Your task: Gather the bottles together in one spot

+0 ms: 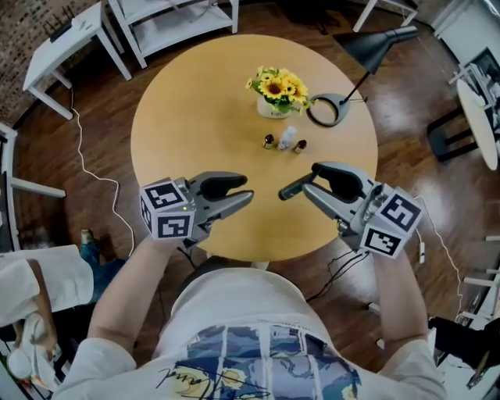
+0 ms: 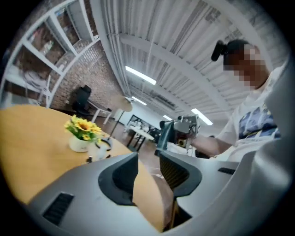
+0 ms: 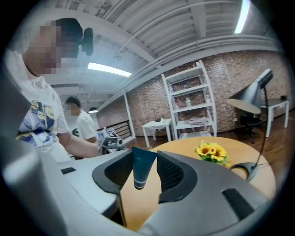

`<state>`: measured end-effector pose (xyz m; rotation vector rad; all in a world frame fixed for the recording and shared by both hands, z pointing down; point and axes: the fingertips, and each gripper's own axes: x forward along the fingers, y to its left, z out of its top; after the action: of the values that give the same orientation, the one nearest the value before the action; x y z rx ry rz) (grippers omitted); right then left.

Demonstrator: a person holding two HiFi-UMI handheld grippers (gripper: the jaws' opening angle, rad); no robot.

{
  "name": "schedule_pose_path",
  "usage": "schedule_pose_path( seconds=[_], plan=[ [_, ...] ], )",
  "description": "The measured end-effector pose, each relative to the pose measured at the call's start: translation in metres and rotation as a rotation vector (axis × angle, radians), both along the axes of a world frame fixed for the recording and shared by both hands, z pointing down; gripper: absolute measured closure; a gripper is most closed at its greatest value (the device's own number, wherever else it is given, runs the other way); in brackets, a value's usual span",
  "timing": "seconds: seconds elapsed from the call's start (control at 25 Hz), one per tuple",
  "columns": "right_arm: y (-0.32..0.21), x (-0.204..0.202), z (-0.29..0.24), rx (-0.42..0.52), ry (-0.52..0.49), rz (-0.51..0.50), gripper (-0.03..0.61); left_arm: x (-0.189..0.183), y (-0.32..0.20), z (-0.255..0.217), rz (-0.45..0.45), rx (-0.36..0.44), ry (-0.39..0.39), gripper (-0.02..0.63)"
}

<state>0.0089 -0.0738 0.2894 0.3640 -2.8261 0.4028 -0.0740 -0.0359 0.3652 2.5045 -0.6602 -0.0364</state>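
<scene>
Near the far side of the round table (image 1: 195, 117), three small bottles stand close together in a loose row: a dark bottle (image 1: 269, 141), a white bottle (image 1: 287, 138) and a brown bottle (image 1: 300, 146), upright as far as can be told, close but apart. A fourth item, a dark teal tube (image 3: 140, 170), is at the near side, clamped by its flat crimped end in the right gripper (image 3: 145, 159), cap end hanging down past the pads; from the head view it sticks out left of the right gripper (image 1: 311, 186), above the tabletop. The left gripper (image 1: 246, 195) is level over the near left part of the table, and in its own view the left gripper (image 2: 148, 159) has its fingers a narrow gap apart with nothing between them. The tabletop is light wood, on a dark wood floor (image 1: 406, 141). Just behind the bottles is a white pot (image 1: 272, 108) of sunflowers (image 1: 277, 87), and just beside it the ring base (image 1: 326, 109) of a black desk lamp (image 1: 367, 51). White shelves (image 1: 172, 19) and a white desk (image 1: 66, 43) stand beyond the table, with a brick wall (image 3: 239, 87) behind. A white cable (image 1: 82, 156) trails on the floor at left.
</scene>
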Motion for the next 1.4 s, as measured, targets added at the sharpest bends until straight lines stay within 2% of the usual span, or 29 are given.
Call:
schedule_pose_path(
  seconds=[0.08,0.12,0.32,0.52,0.84,1.08,1.4],
  plan=[
    [-0.029,0.020,0.019,0.002,0.049,0.132,0.397,-0.014,-0.008,0.018,-0.075,0.000,-0.117,0.491],
    [-0.043,0.030,0.028,0.001,0.073,0.194,0.398,-0.018,-0.008,0.022,-0.090,-0.007,-0.136,0.491],
    [-0.106,0.077,0.074,0.026,0.208,0.437,0.399,-0.030,-0.003,0.034,-0.127,-0.050,-0.145,0.491],
    [-0.153,0.100,0.120,0.037,0.270,0.586,0.399,-0.036,-0.001,0.049,-0.150,-0.089,-0.179,0.492],
    [-0.204,0.103,0.198,0.056,0.366,0.704,0.399,-0.043,0.015,0.069,-0.129,-0.120,-0.251,0.491],
    [-0.220,0.102,0.236,0.063,0.395,0.785,0.399,-0.059,0.021,0.079,-0.153,-0.150,-0.255,0.491],
    [-0.224,0.099,0.263,0.056,0.396,0.821,0.399,-0.066,0.023,0.087,-0.162,-0.178,-0.245,0.491]
  ],
)
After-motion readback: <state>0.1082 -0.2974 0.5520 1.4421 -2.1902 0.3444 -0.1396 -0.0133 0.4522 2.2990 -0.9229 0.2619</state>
